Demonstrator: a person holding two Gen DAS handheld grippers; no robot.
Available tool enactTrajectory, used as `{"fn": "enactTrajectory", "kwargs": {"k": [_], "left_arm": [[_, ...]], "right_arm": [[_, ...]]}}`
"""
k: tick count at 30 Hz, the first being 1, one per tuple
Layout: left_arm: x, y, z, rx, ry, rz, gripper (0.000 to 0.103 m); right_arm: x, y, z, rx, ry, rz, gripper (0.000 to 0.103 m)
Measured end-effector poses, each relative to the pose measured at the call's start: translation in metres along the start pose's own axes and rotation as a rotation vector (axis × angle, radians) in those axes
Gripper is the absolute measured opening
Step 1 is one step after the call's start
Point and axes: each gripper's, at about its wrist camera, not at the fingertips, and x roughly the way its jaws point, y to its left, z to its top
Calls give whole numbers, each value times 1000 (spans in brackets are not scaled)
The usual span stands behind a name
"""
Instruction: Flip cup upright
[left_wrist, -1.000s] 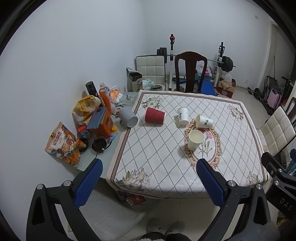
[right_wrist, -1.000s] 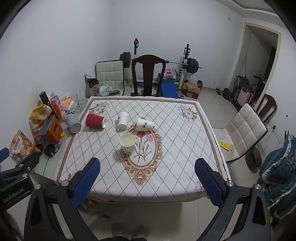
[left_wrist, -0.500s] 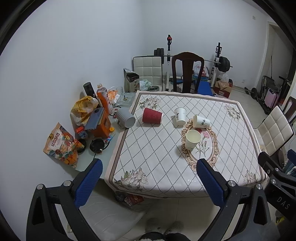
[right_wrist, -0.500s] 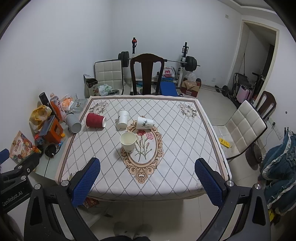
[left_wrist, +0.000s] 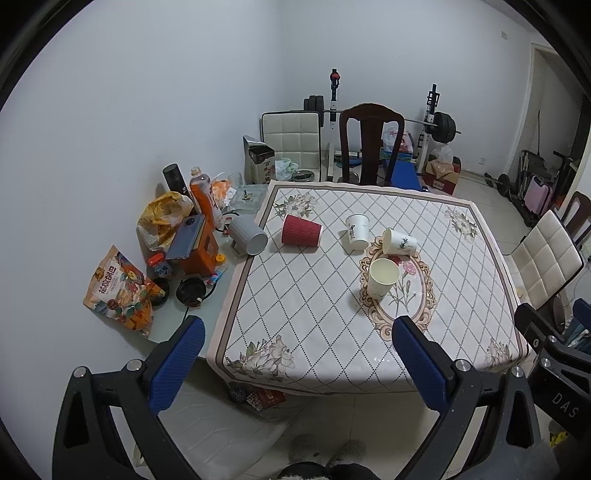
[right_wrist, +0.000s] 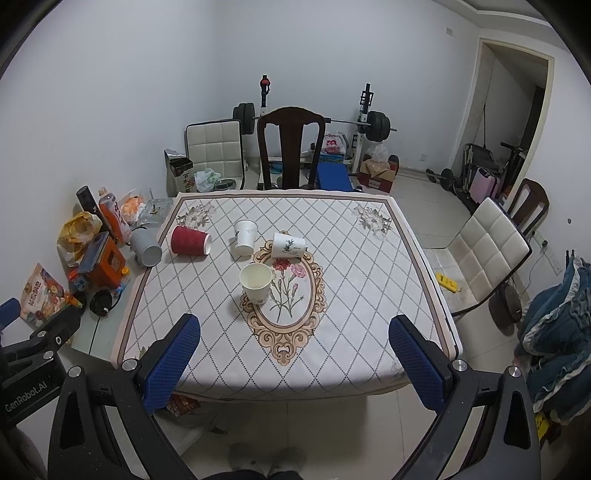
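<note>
A table with a diamond-pattern cloth (left_wrist: 295, 314) (right_wrist: 351, 295) holds several cups. A red ribbed cup (left_wrist: 300, 231) (right_wrist: 189, 240) lies on its side. A white cup (left_wrist: 357, 232) (right_wrist: 245, 238) stands upside down. A white cup with a leaf print (left_wrist: 399, 242) (right_wrist: 289, 245) lies on its side. A cream cup (left_wrist: 382, 277) (right_wrist: 255, 282) stands upright. A grey cup (left_wrist: 246, 239) (right_wrist: 146, 247) lies on its side off the cloth's left edge. My left gripper (left_wrist: 297, 354) and right gripper (right_wrist: 293, 354) are open, empty, held back from the table's near edge.
Left of the cloth lie a snack bag (left_wrist: 120, 291), an orange box (left_wrist: 194, 251), bottles (left_wrist: 201, 195) and a yellow bag (left_wrist: 162, 218). A dark wooden chair (right_wrist: 290, 147) stands behind the table, a white chair (right_wrist: 484, 251) to the right. Gym gear lines the back wall.
Both grippers have drawn back slightly from the table, so it looks a little smaller and lower. The cups have not moved. The jaws stay open.
</note>
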Motion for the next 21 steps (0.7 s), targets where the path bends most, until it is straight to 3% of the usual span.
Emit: {"fn": "enactTrajectory", "kwargs": {"k": [21], "left_arm": [[3, 2, 1, 5, 7, -5, 103]], "right_arm": [[0, 1, 2, 3, 1, -4, 103]]}}
